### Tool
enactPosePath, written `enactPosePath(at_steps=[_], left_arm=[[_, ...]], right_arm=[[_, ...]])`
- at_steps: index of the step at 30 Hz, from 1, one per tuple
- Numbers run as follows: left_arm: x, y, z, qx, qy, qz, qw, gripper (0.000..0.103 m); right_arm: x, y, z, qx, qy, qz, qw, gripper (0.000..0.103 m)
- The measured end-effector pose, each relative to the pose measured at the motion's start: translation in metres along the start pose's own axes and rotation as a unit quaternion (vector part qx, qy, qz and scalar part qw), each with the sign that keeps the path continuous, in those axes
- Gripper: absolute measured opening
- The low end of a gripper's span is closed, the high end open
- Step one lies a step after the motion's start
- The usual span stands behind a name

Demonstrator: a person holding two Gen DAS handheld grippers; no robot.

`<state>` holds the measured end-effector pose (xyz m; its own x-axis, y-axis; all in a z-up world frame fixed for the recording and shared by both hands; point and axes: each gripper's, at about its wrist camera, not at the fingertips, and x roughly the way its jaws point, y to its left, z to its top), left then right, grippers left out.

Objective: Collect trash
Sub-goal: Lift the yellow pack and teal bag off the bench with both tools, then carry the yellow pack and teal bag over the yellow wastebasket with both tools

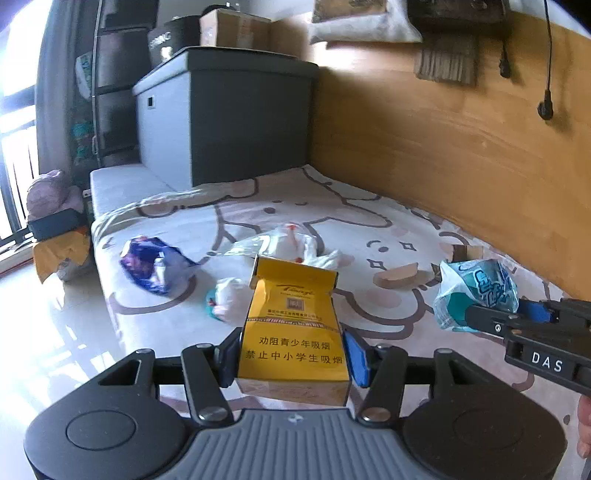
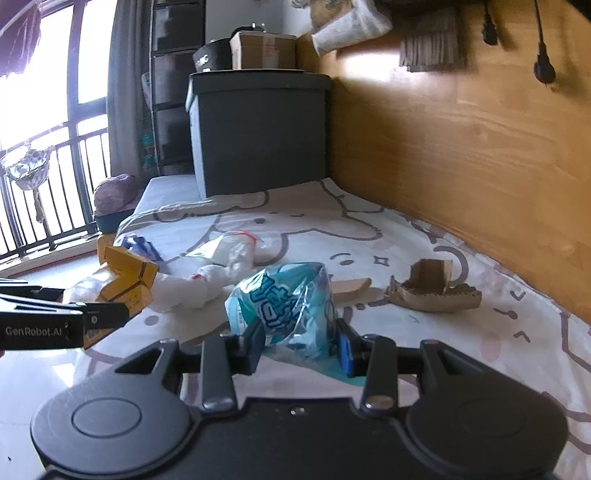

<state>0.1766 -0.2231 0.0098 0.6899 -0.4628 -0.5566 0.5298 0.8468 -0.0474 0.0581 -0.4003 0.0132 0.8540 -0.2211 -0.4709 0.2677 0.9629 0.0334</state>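
Observation:
My left gripper [image 1: 293, 356] is shut on a yellow cigarette box [image 1: 293, 332] with its lid flap open, held above the bed. My right gripper [image 2: 301, 347] is shut on a crumpled teal plastic wrapper [image 2: 284, 306]. The left wrist view shows that wrapper [image 1: 476, 291] and the right gripper [image 1: 506, 317] at its right edge. In the right wrist view the yellow box [image 2: 127, 278] and left gripper [image 2: 107, 317] appear at the left. On the patterned bedsheet [image 1: 369, 218] lie a blue-purple wrapper [image 1: 155, 267], a clear plastic bag [image 1: 280, 243], a small white wad [image 1: 225, 299] and torn cardboard pieces [image 2: 432, 290].
A dark storage bin [image 1: 229, 118] stands at the far end of the bed with a cardboard box [image 1: 232, 27] on top. A wooden wall panel [image 1: 461, 155] runs along the right. Shiny floor [image 1: 48, 332] and a balcony railing [image 2: 40, 192] lie to the left.

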Motion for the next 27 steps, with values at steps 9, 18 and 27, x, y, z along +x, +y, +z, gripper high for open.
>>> enactPosePath(at_steps=[9, 18, 27], left_arm=[[-0.039, 0.033, -0.003, -0.023, -0.01, 0.024, 0.9994, 0.056], [-0.076, 0.081, -0.009, -0.05, -0.017, 0.054, 0.9971, 0.056], [-0.106, 0.137, -0.024, -0.084, -0.021, 0.092, 0.992, 0.056]], right_arm=[[-0.019, 0.034, 0.017, -0.017, -0.01, 0.022, 1.0, 0.041], [-0.024, 0.087, 0.026, -0.039, -0.01, 0.056, 0.998, 0.041], [-0.019, 0.144, 0.023, -0.056, -0.001, 0.097, 0.994, 0.041]])
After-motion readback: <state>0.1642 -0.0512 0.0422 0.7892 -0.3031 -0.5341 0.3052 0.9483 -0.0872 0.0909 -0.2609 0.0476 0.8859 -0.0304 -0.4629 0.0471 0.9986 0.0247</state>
